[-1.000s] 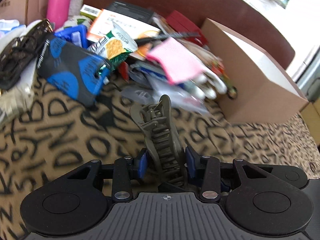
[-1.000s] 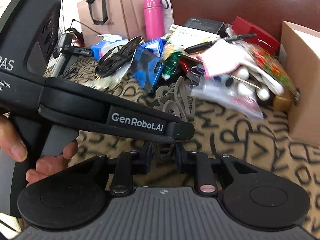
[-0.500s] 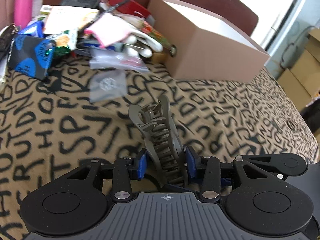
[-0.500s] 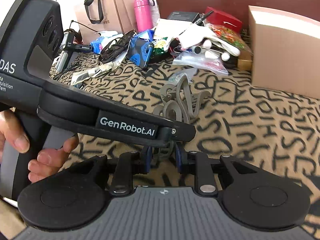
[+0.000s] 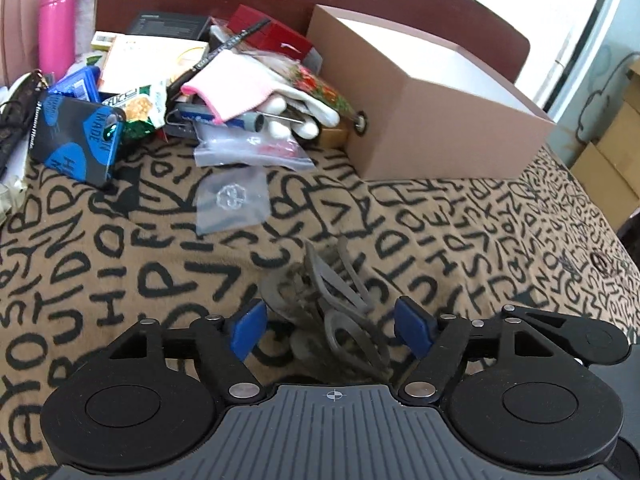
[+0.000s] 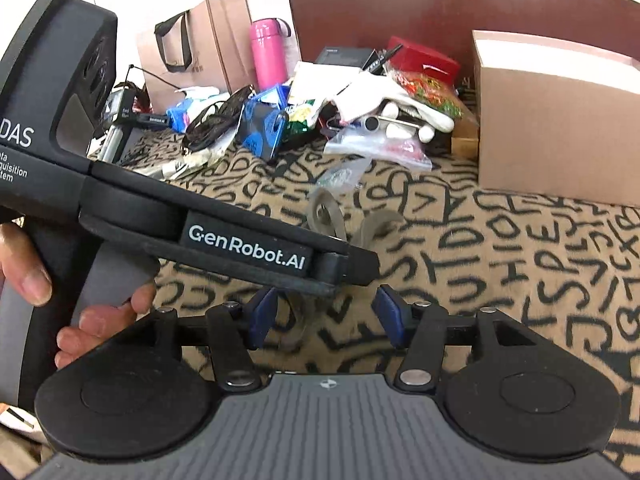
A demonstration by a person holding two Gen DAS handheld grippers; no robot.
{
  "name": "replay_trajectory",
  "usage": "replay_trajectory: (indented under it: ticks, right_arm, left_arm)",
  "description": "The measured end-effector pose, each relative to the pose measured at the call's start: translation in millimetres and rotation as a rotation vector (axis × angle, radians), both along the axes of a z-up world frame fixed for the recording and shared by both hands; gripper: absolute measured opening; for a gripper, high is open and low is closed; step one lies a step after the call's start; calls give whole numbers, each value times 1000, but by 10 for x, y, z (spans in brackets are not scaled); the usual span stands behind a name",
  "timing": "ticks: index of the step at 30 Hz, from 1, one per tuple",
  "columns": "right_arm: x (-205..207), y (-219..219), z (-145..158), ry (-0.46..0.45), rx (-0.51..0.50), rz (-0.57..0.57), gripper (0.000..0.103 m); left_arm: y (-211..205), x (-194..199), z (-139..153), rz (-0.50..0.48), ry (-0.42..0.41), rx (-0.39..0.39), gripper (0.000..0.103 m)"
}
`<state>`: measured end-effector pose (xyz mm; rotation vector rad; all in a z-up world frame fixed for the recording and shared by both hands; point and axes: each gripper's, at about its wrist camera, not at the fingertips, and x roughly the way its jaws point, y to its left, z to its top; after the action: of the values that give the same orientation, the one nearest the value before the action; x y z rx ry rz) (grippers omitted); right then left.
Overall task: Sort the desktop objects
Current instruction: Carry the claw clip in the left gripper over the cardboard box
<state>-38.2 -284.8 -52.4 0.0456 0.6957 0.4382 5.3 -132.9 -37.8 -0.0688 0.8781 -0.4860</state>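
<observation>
Grey-green hair claw clips (image 5: 324,300) lie in a blurred heap on the letter-print cloth (image 5: 120,280), between the open blue pads of my left gripper (image 5: 331,326). In the right wrist view their loops (image 6: 326,214) show just beyond the left gripper's black body (image 6: 224,236), which crosses the frame. My right gripper (image 6: 324,314) is open and empty, close behind the left gripper. How many clips lie there I cannot tell.
A brown cardboard box (image 5: 432,116) stands at the right back. A pile of clutter lies at the back: white glove (image 5: 264,92), blue-black pack (image 5: 76,136), clear bags (image 5: 232,200), pink bottle (image 5: 58,28), cables (image 6: 216,116), paper bag (image 6: 192,48).
My left gripper has opened and let go of the hair claw clip, which now lies on the cloth. My right gripper has also opened and released what it held.
</observation>
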Motion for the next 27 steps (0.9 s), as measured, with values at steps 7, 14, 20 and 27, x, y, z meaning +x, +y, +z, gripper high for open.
replay_trajectory:
  ticks: [7,14,20,27]
  right_arm:
    - [85,75,-44,19,9,10,60]
    - [110,121,-79,36,24,38,41]
    - [41,155,-30,11,-14,45,39]
    - [-63,-4,174,-62,-41,16,39]
  left_arm:
    - [65,94,-72,8,35,-2,68]
    - [42,81,-76,-2,22,21,55]
    - [-36,11,-5,-25,-7,48,46]
    - [-221,-61,224,-65,-81,34,46]
